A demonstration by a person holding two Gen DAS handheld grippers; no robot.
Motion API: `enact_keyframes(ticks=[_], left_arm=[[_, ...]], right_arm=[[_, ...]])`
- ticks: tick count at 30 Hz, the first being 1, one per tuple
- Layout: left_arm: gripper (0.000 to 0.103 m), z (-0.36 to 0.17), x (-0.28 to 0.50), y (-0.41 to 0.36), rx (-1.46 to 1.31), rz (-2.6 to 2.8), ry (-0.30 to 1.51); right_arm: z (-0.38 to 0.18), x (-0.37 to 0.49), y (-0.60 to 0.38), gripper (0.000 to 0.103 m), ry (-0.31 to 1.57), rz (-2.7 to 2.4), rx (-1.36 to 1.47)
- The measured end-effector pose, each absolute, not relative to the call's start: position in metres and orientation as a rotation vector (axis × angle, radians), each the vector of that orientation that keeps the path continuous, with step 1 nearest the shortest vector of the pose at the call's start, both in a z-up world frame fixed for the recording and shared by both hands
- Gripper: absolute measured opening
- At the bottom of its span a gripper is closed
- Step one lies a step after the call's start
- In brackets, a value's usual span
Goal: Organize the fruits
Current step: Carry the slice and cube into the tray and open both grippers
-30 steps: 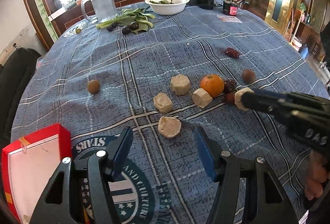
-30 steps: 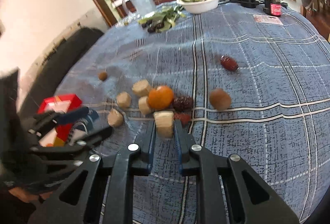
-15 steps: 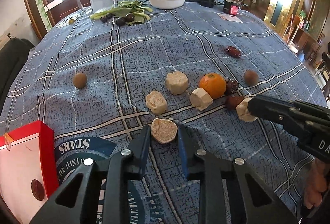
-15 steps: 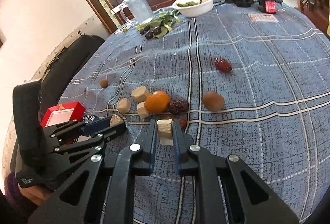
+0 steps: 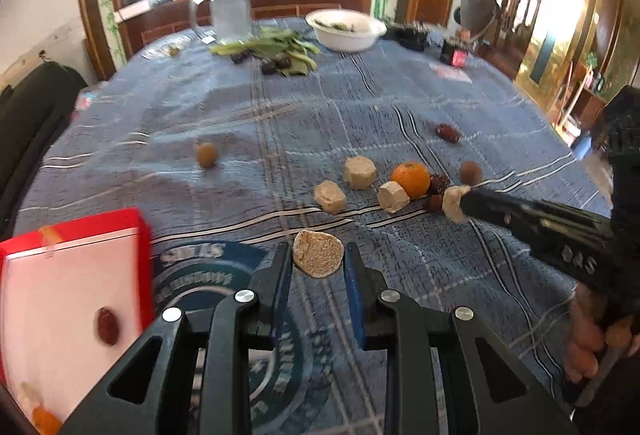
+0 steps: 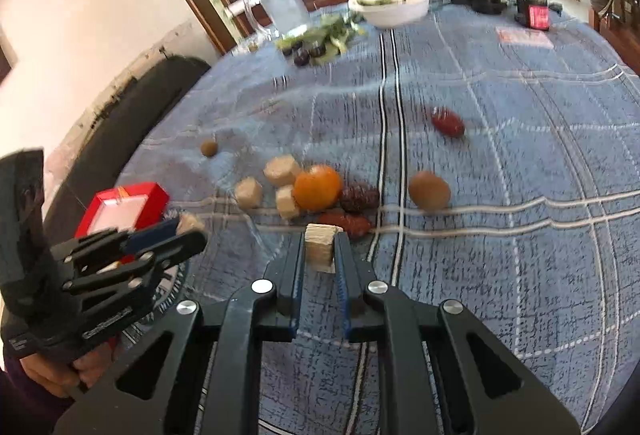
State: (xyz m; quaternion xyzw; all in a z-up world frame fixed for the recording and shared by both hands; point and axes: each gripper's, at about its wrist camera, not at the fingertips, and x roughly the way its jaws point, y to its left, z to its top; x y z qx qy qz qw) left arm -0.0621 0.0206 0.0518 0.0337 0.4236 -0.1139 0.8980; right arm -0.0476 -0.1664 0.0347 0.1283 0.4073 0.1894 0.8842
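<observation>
Two pale cut fruit chunks ride pinched in my left claw (image 5: pixel 318 261) and right claw (image 6: pixel 319 253); crumbly flesh may slip over the bench.

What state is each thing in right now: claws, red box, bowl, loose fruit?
Left claw: shut on a round beige chunk, lifted off the cloth.
Right claw: shut on a square beige chunk.
Red box: open, one red date inside.
White bowl: upright, greens inside.
Orange: on the cloth, not gripped.
Glass pitcher: upright; contents unclear.
</observation>
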Motion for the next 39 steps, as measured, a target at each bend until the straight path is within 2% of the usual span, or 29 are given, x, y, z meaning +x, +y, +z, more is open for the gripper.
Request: enact_keyframes(ticks=[4, 9, 20, 28, 39], left_arm=[[0.025, 0.075, -0.088, 0.045, 0.037, -0.213, 0.812], [0.025, 0.092, -0.114, 0.088, 0.026, -0.115, 0.756], [0.025, 0.08, -0.143, 0.171, -0.005, 0.098, 0.741], [0.025, 0.063, -0.164, 0.191, 0.026, 0.126, 0.75], [0.025, 0.053, -0.17, 0.197, 0.082, 0.16, 0.745]], right_arm=[[0.041, -0.052, -0.164, 0.016, 0.792, 0.412, 0.266], [0.041, -0.054, -0.14, 0.016, 0.842, 0.485, 0.279], [0.08, -0.094, 0.004, 0.017, 0.793, 0.786, 0.152], [0.061, -0.133, 0.068, 0.017, 0.856, 0.907, 0.046], [0.041, -0.141, 0.084, 0.017, 0.913, 0.902, 0.009]])
